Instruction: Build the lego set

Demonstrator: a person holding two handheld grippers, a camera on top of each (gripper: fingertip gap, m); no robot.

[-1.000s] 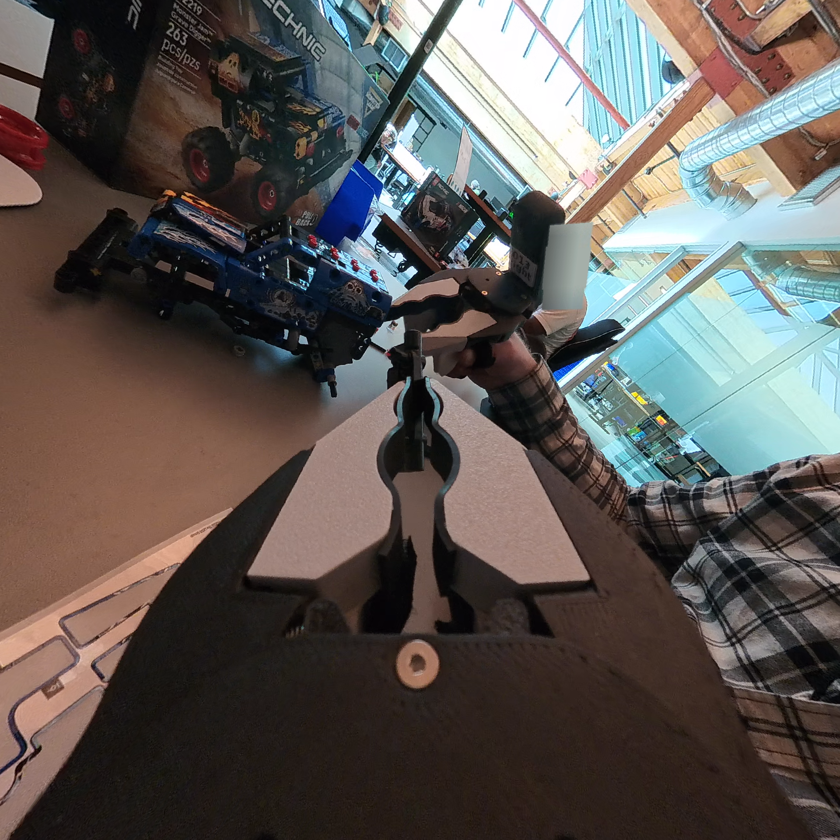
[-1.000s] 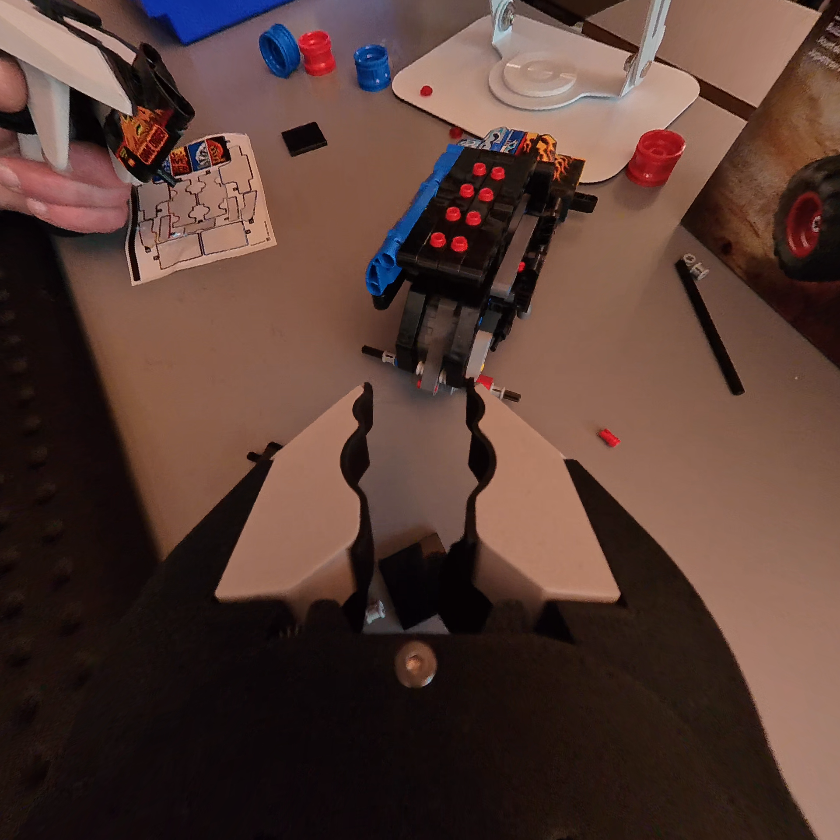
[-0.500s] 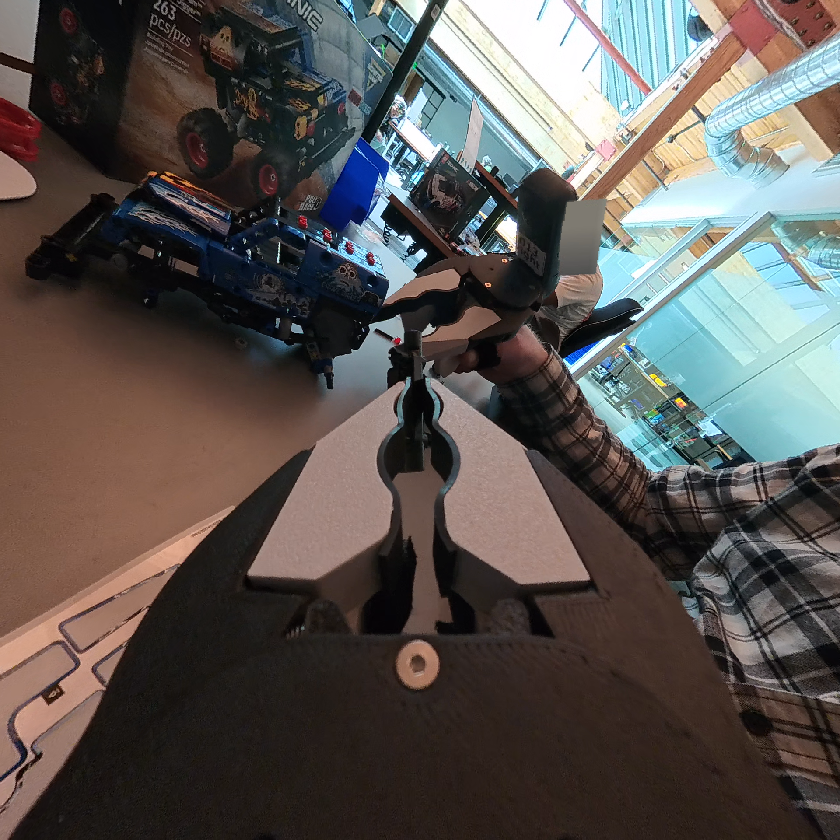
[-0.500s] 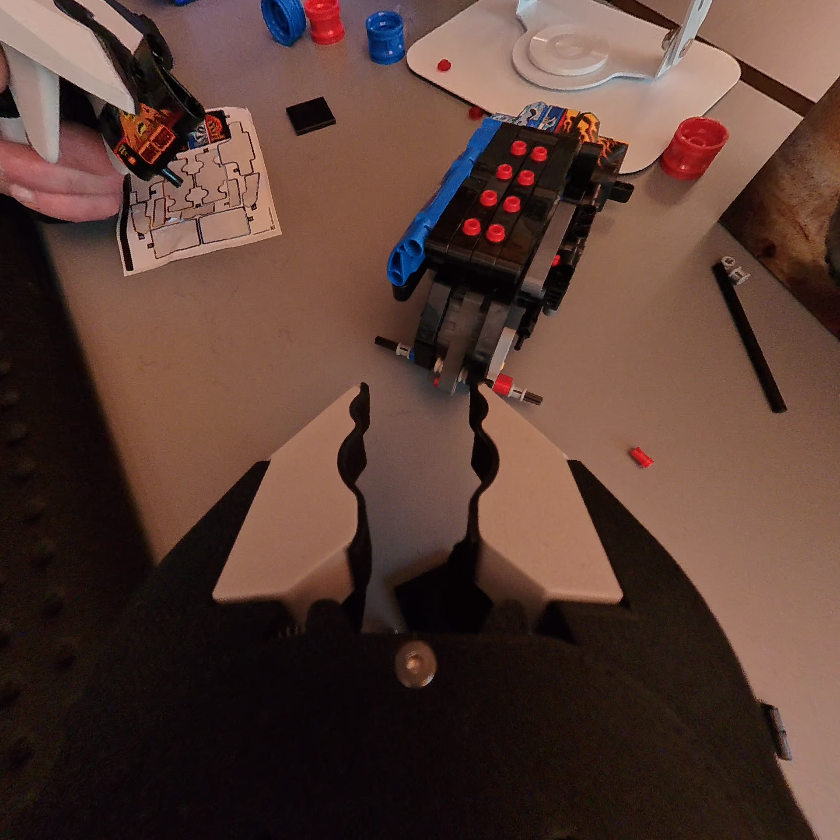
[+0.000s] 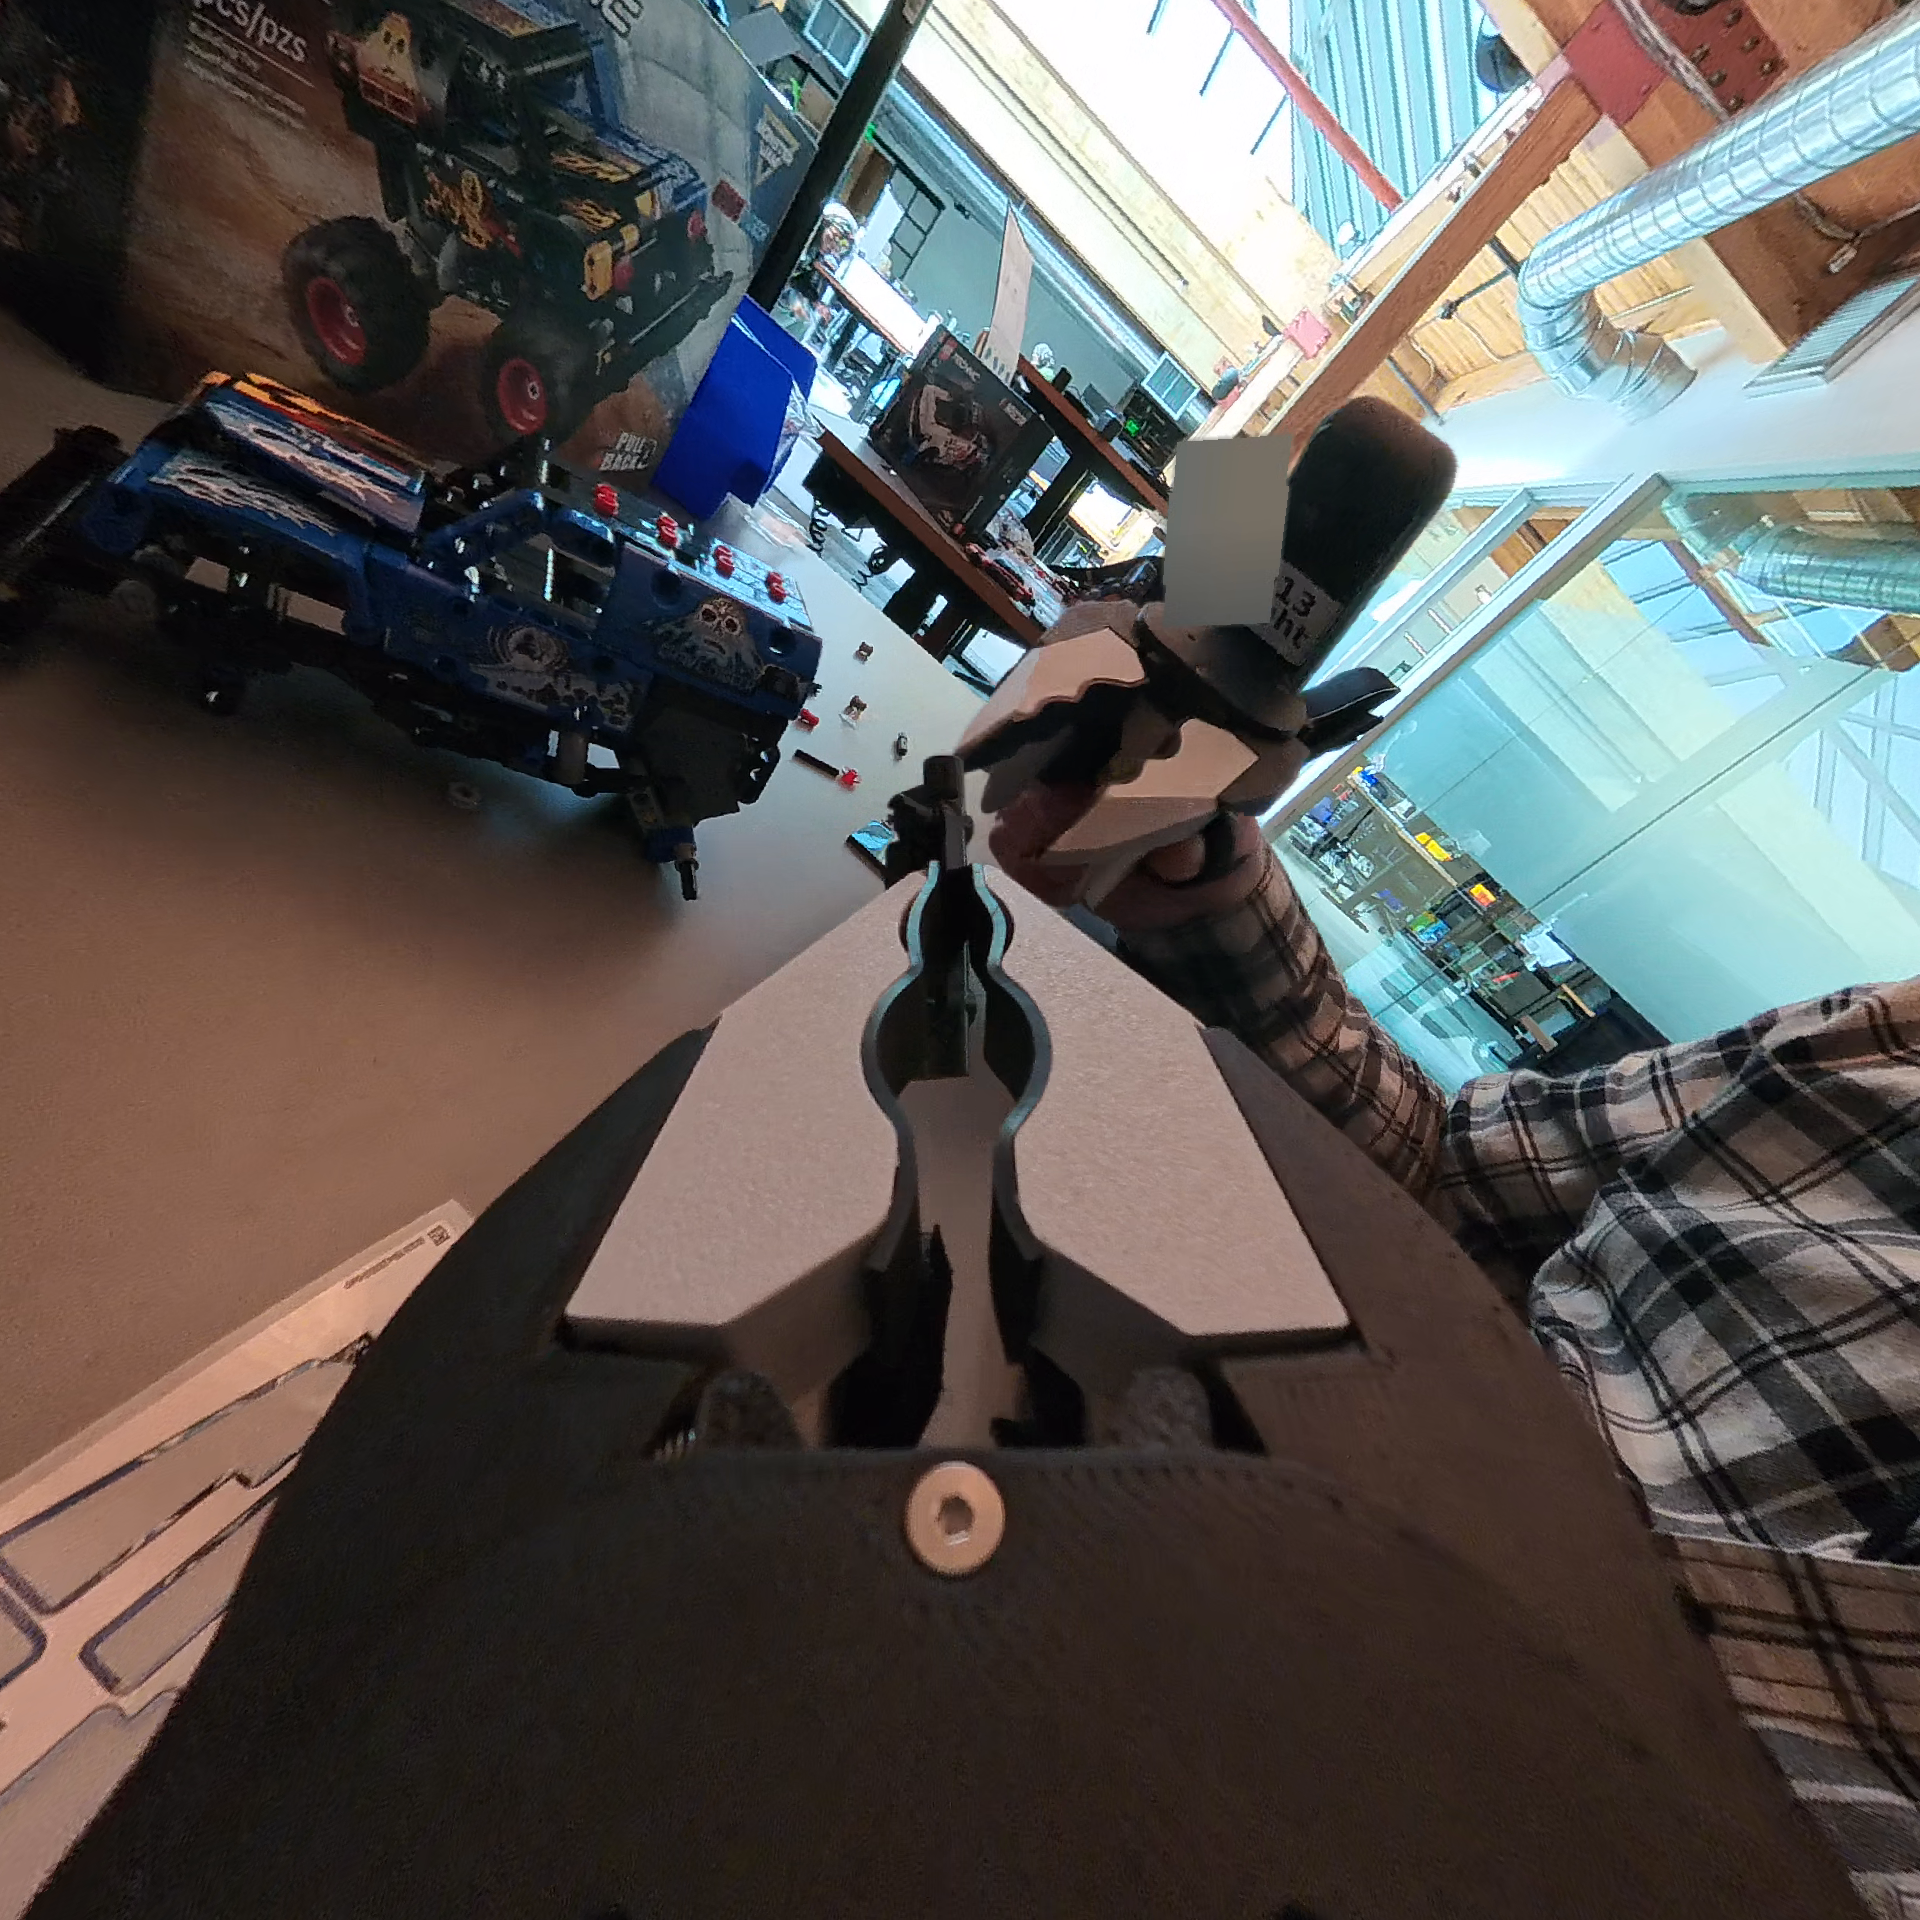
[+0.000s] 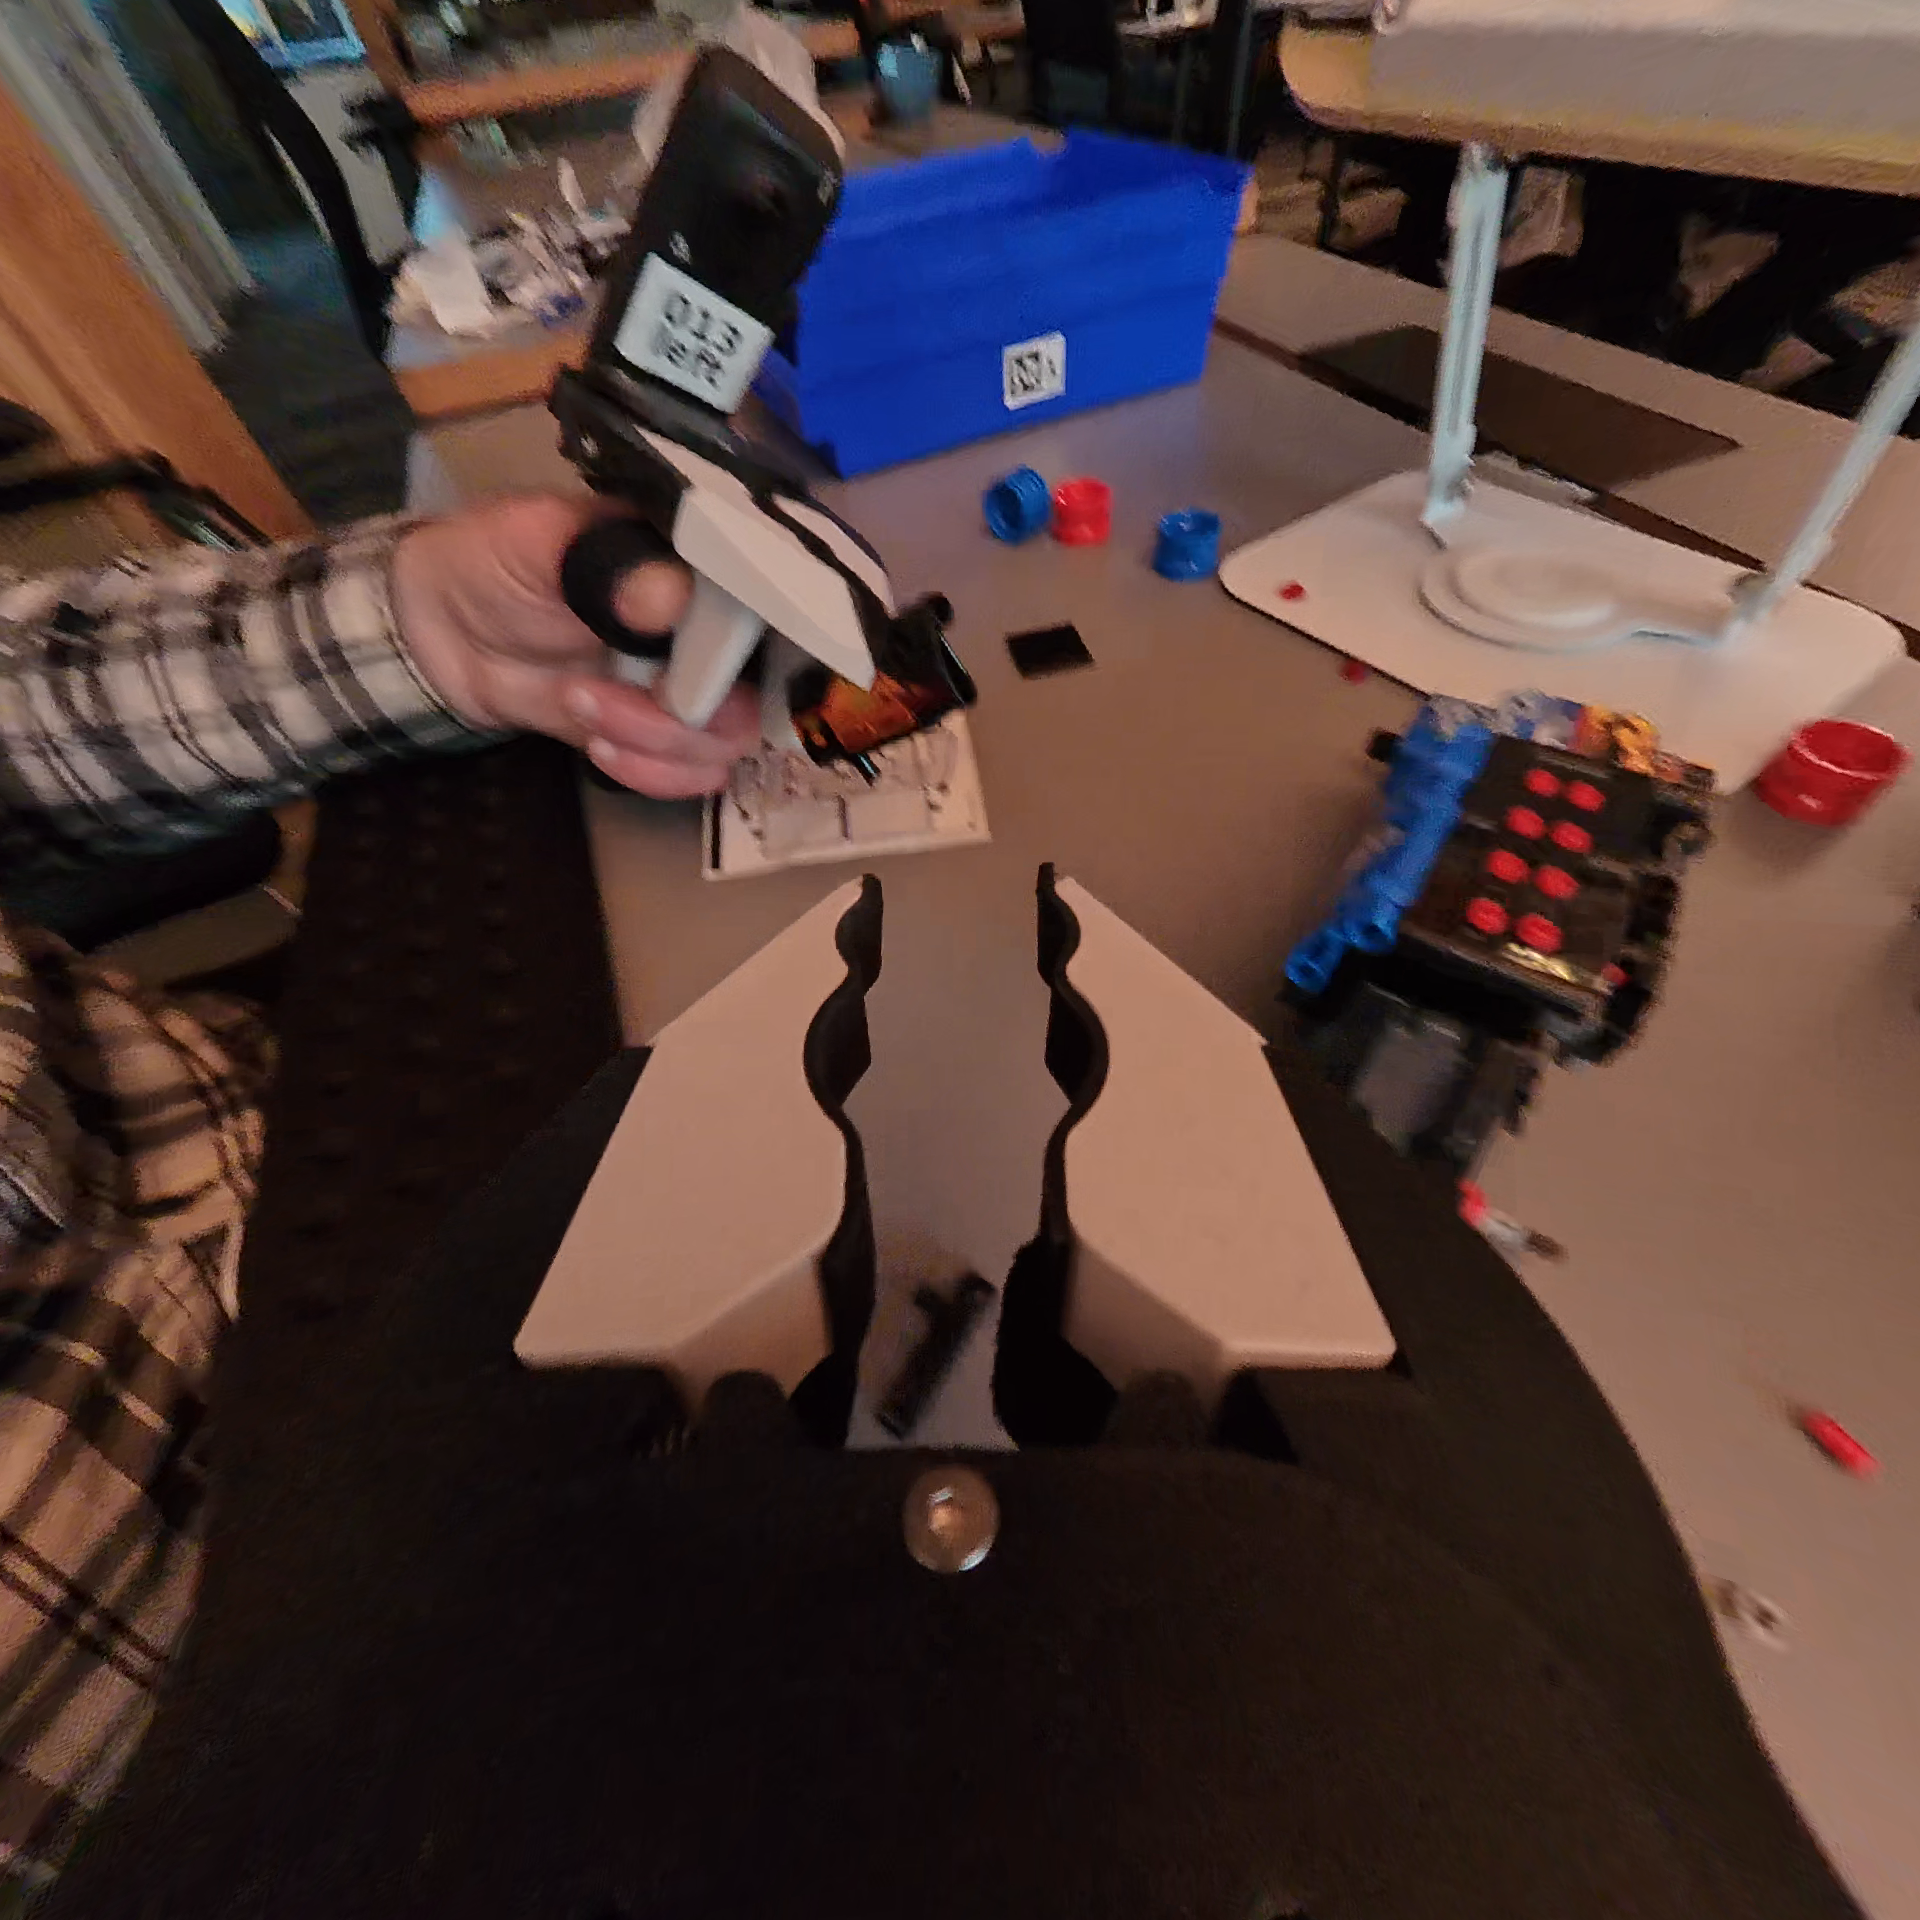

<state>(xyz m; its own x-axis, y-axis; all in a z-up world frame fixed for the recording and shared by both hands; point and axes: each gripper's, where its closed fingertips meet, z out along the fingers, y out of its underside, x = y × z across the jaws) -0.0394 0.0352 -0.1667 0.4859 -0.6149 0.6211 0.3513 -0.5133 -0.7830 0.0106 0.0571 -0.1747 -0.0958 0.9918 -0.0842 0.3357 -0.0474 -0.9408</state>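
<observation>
- Left wrist view: left gripper (image 5: 948, 894) jaws clamped on a small black lego piece (image 5: 940, 831), long axis running out along the fingers. Right gripper (image 5: 1049, 748) just beyond its tip, jaws apart, the nearer one to take it. Blue truck (image 5: 457, 623) on the counter (image 5: 260, 1039), well left.
- Right wrist view: right gripper (image 6: 956, 904) jaws wide, empty; held piece up-left of them. Sticker sheet (image 6: 842, 821) under the left gripper, blue bin (image 6: 997, 301) behind. Path looks clear; frame blurred.
</observation>
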